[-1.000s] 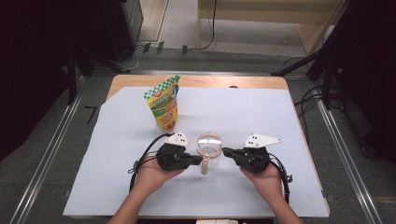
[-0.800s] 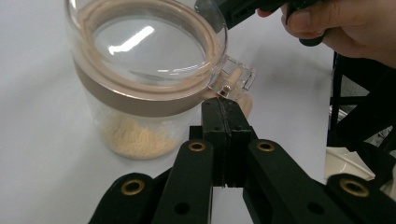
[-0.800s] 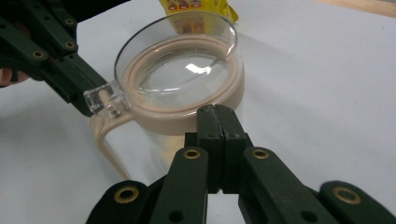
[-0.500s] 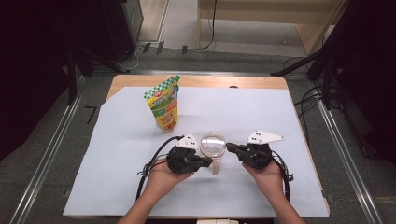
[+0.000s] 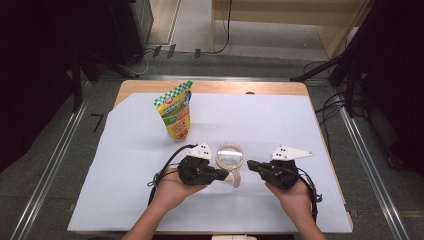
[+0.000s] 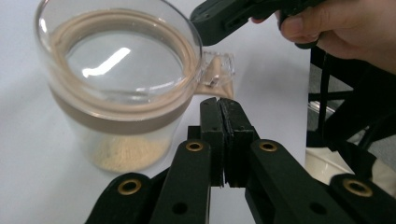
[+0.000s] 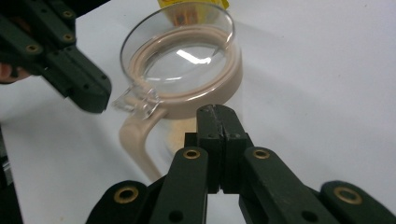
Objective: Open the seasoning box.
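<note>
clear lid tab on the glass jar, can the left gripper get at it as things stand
Probably yes. The left gripper sits right beside the clear glass jar with the beige band, its shut fingers just below the clear lid tab, nothing between. The right gripper crowds the far side.

In the lower middle of the high view, both forearms rise from the bottom edge, the left gripper (image 5: 226,174) and right gripper (image 5: 251,163) pointing inward toward each other, jaws pressed together on nothing.

Bright overhead light, dark room edges, glare on lid (image 6: 122,65), near claw parts soft, slight blur
</note>
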